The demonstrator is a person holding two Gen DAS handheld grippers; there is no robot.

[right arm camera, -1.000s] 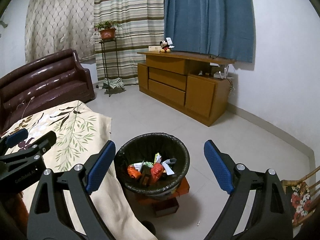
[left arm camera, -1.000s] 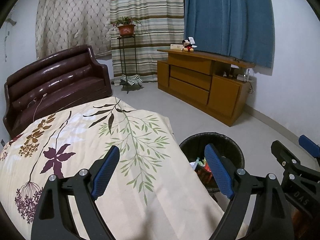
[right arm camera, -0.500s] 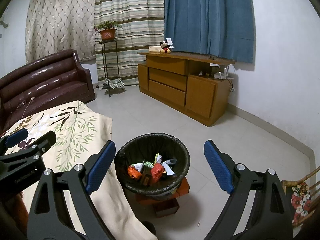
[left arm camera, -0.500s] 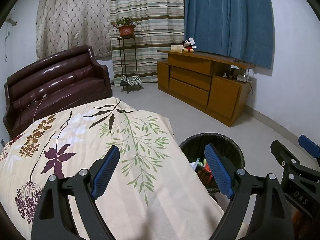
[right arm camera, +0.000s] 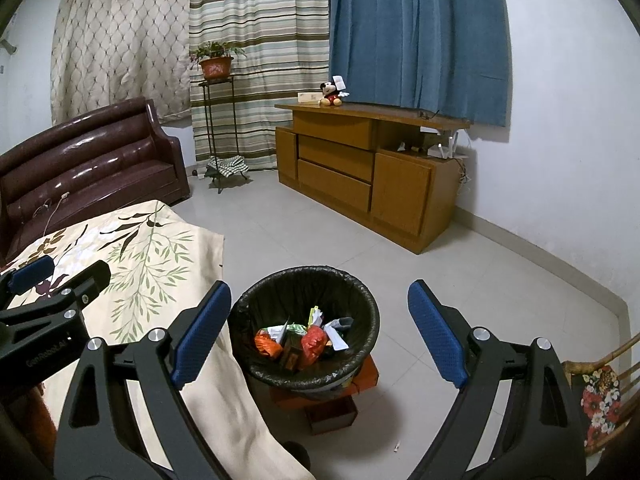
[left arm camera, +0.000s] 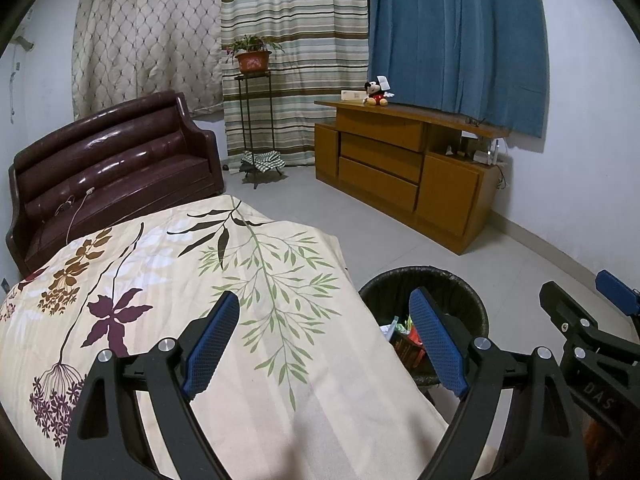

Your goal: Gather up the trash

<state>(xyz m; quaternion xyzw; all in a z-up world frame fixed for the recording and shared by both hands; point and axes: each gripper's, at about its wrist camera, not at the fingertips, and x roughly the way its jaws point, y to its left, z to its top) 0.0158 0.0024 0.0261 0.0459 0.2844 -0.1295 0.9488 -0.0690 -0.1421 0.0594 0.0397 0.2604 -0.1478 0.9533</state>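
A black-lined trash bin (right arm camera: 306, 328) stands on a small red stool beside the table, with orange, white and green wrappers (right arm camera: 304, 338) inside. It also shows in the left wrist view (left arm camera: 424, 284), partly hidden behind a finger. My right gripper (right arm camera: 320, 332) is open and empty, above and in front of the bin. My left gripper (left arm camera: 326, 340) is open and empty above the floral tablecloth (left arm camera: 160, 280). No loose trash shows on the cloth.
A brown leather sofa (left arm camera: 108, 172) stands at the back left, a plant stand (left arm camera: 254, 120) by the curtains, a wooden cabinet (left arm camera: 404, 168) along the right wall. A small scrap (right arm camera: 397, 446) lies on the floor tiles. A rattan chair (right arm camera: 600, 392) is at the right edge.
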